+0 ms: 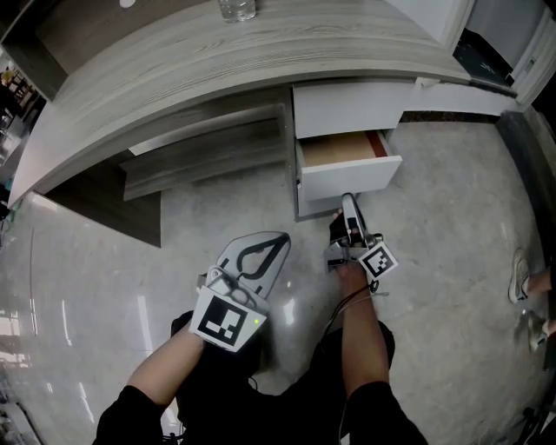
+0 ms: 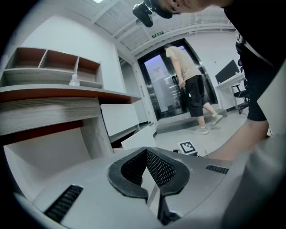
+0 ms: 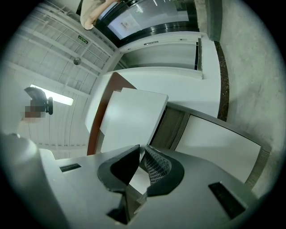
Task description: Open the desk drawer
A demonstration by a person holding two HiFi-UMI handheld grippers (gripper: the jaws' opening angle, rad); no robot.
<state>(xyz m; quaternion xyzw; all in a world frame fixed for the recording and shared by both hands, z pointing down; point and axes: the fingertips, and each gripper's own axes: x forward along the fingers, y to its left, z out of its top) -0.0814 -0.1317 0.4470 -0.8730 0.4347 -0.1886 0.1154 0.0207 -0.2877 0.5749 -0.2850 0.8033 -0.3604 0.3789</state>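
Observation:
The white drawer [image 1: 347, 176] under the wood-grain desk [image 1: 174, 61] stands pulled out, its brown inside [image 1: 343, 148] showing. My right gripper [image 1: 347, 202] points at the lower edge of the drawer front, close to it. In the right gripper view the white front [image 3: 134, 118] fills the space beyond the right gripper [image 3: 139, 149], whose jaws stand a thin slit apart with nothing between them. My left gripper [image 1: 284, 236] hangs over the floor left of the drawer, shut and empty. From the left gripper [image 2: 146, 150] the drawer [image 2: 138, 139] lies ahead to the left.
A glass [image 1: 236, 9] stands on the desktop. A low shelf [image 1: 208, 156] runs under the desk left of the drawers. A person [image 2: 190, 85] stands by glass doors in the left gripper view. Someone's shoes [image 1: 521, 278] show on the floor at right.

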